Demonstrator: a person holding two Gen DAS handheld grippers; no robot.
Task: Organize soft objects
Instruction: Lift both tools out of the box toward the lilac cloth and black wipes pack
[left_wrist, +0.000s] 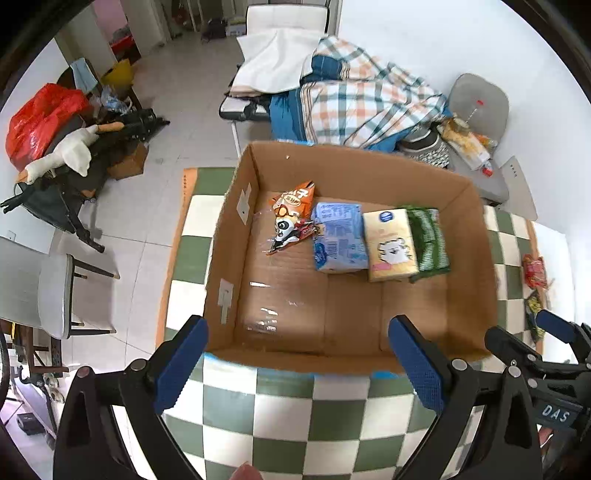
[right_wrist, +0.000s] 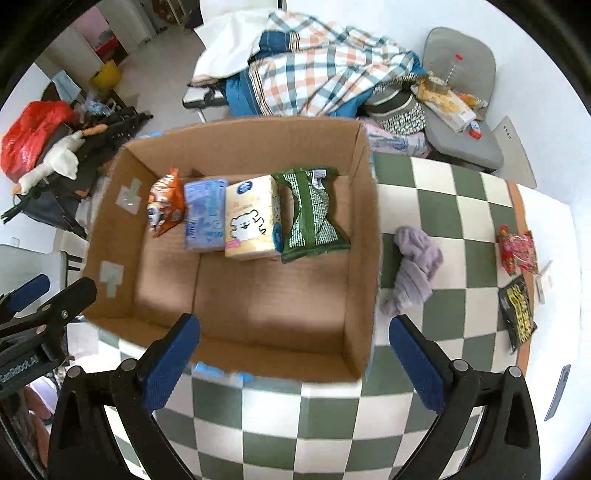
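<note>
Four soft packs already lie in a row along the far side of the box (right_wrist: 364, 236), touching side by side: an orange snack bag (right_wrist: 165, 203), a blue pack (right_wrist: 204, 216), a yellow tissue pack (right_wrist: 251, 218) and a green bag (right_wrist: 314, 212). The near half of the box is bare. On the checked cloth (right_wrist: 443, 206) to its right three things are left – a lilac cloth (right_wrist: 413, 269) just beside the box wall, then a red packet (right_wrist: 517, 249) and a black-and-yellow packet (right_wrist: 519, 314) near the table edge. Both the left gripper (left_wrist: 297, 365) and the right gripper (right_wrist: 295, 362) hang above the box's near edge, jaws wide apart and empty – so, judging by this, the sorting is a little over half done
</note>
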